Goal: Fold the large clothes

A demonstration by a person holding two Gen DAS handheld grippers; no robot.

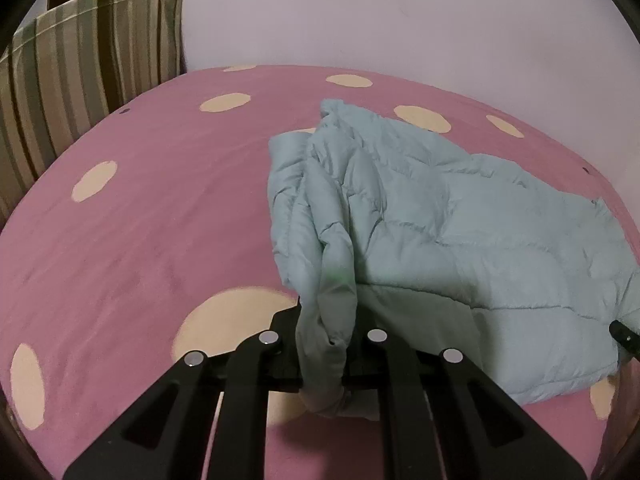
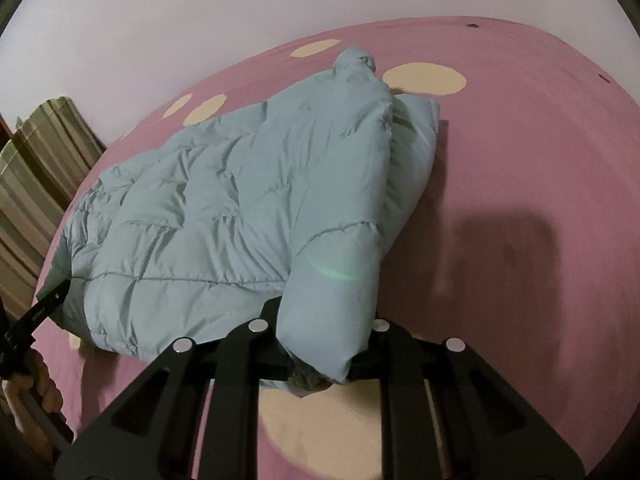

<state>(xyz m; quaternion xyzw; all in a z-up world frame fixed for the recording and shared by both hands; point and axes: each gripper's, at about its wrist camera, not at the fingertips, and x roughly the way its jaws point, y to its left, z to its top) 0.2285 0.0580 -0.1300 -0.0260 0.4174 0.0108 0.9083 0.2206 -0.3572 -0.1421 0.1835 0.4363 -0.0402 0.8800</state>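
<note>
A pale green quilted jacket [image 1: 432,216] lies on a pink sheet with cream dots [image 1: 132,240]. In the left wrist view my left gripper [image 1: 326,344] is shut on one sleeve end [image 1: 324,364], which hangs between its black fingers, lifted off the sheet. In the right wrist view the same jacket [image 2: 208,200] spreads to the left, and my right gripper [image 2: 320,360] is shut on the other sleeve's cuff [image 2: 332,308]. The left gripper's tip [image 2: 48,300] shows at the left edge there. The right gripper's tip [image 1: 624,334] shows at the right edge of the left wrist view.
A striped green and brown cushion [image 1: 80,80] stands at the bed's far left corner against the pale wall [image 1: 400,12]. A person's hand [image 2: 36,396] shows at the lower left of the right wrist view. Bare pink sheet [image 2: 540,200] stretches right of the jacket.
</note>
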